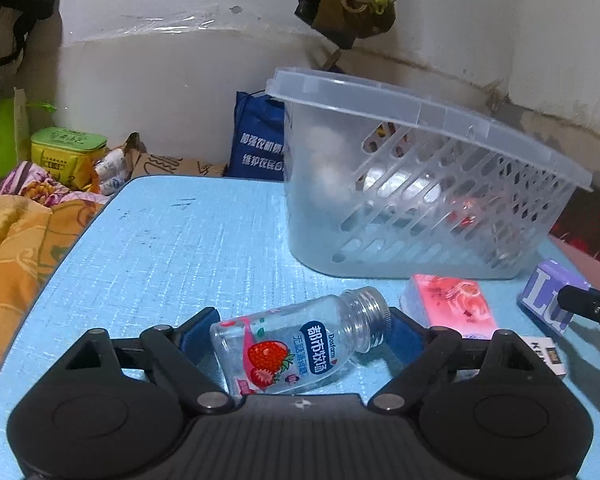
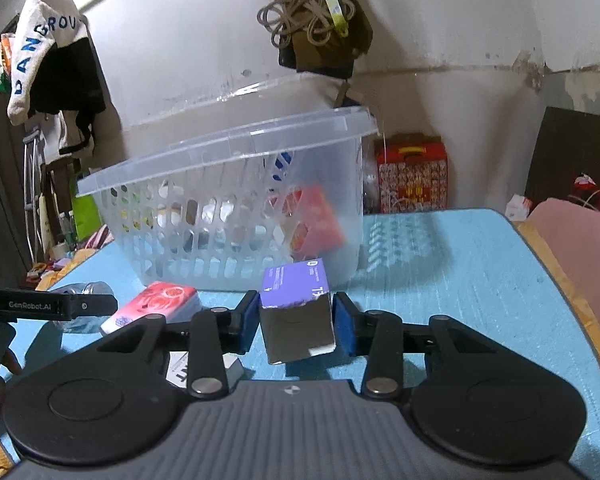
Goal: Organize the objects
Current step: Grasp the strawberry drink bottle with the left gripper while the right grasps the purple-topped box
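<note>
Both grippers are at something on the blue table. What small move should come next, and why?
Probably close the right gripper on the purple box: its jaws flank the box with small gaps each side. The basket stands just behind. The left gripper straddles the bottle, also unclamped.

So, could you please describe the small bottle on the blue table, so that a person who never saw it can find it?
Start at the clear plastic basket on the blue table. In front of it, the bottle lies on its side between the left gripper fingers. Unlike the pink tissue pack and purple box beside it, it is transparent, uncapped, with a strawberry label.
</note>
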### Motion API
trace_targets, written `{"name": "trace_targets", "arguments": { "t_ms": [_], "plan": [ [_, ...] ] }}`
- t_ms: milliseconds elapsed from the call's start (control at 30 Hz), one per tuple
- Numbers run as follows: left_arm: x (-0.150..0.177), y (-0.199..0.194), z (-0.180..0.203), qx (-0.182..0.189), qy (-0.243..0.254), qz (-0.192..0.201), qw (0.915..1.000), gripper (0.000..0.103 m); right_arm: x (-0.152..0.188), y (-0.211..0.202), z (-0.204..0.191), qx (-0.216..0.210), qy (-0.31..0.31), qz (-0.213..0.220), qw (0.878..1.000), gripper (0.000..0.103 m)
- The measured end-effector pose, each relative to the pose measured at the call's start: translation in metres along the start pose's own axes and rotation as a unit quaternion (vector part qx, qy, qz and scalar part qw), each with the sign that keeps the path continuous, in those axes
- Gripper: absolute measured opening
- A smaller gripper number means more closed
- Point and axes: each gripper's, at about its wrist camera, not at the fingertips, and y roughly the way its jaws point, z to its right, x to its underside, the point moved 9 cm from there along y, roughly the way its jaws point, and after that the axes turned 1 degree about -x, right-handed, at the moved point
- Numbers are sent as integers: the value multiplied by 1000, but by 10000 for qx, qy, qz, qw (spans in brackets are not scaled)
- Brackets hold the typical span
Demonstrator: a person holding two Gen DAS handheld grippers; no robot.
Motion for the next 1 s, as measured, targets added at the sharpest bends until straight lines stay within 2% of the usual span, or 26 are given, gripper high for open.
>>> {"name": "trace_targets", "arguments": {
  "t_ms": [300, 467, 700, 767, 900, 1000],
  "plan": [
    [-3, -9, 3, 45, 37, 328, 9994, 90, -5, -6, 0, -12, -8, 274, 9996, 44],
    [-5, -21, 6, -15, 123, 684, 9976, 90, -8, -13, 0, 35, -44, 548, 9985, 44],
    [-10, -40, 11, -146, 262, 1193, 9924, 90, -13, -19, -5, -182, -37, 603, 9980, 44],
    [-10, -47, 15, -76, 253, 1257, 9917, 90, -13, -28, -4, -364, 171, 628, 9972, 44],
    [-13, -65, 18, 23, 230, 1403, 9898, 90, -17, -50, -7, -402, 139, 771, 9961, 44],
    [-19, -80, 23, 275, 150, 1437, 9891, 90, -27, -63, -13, -567, 157, 884, 9944, 44]
  ]
}}
